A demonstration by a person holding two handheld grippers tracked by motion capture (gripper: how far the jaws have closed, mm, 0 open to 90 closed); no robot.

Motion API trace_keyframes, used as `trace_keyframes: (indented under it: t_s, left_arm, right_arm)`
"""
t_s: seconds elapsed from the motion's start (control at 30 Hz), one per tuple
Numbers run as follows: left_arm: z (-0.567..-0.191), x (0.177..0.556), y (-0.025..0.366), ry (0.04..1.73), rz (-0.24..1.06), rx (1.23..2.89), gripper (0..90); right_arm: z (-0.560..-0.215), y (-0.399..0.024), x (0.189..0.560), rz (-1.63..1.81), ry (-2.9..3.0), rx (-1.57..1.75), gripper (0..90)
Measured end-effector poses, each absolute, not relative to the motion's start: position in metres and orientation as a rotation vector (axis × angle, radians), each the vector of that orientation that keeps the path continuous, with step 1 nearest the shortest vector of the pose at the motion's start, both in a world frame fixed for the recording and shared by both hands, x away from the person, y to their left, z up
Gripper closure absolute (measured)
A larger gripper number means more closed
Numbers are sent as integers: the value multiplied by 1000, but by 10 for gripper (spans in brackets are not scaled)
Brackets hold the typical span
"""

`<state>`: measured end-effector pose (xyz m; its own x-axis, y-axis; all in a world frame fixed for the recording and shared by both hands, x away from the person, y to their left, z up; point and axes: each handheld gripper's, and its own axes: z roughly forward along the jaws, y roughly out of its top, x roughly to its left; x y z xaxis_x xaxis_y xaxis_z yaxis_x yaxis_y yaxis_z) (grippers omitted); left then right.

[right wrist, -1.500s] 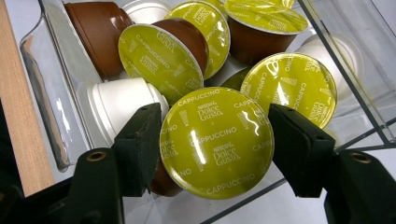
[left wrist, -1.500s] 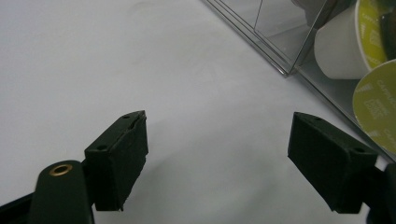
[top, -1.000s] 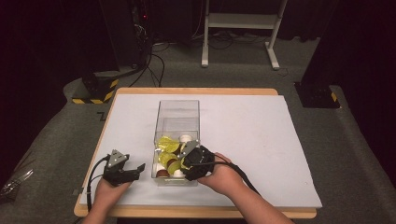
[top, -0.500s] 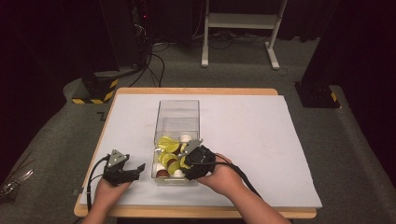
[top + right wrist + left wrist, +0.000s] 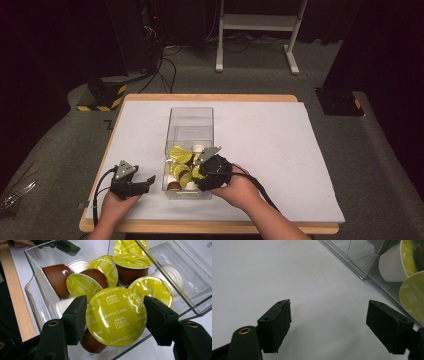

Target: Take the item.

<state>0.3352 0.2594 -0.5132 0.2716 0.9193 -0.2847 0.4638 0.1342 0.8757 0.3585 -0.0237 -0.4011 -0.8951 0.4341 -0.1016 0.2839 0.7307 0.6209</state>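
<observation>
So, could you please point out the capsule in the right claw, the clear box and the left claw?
capsule (image 5: 116,316): right gripper view, middle of its yellow-green foil lid.
clear box (image 5: 192,116): high view, bare far wall.
left claw (image 5: 328,327): left gripper view, midway between its open jaw tips.

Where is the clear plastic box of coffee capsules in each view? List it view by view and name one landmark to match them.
High view: clear plastic box at table centre, between both grippers.
Left gripper view: its corner at upper right, beyond the open jaws.
Right gripper view: its walls surround the capsules, behind the jaws.
Shared landmark: the yellow-lidded capsules.
</observation>
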Motion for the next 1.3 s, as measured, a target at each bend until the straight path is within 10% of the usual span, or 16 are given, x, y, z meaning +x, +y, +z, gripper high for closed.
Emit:
trace_keyframes:
  t_s: [1.3]
  left_arm:
    - [-513,335,258,1347,528,1500,205]
  right_arm:
    - [-382,-31,368,1095,2634,669,380]
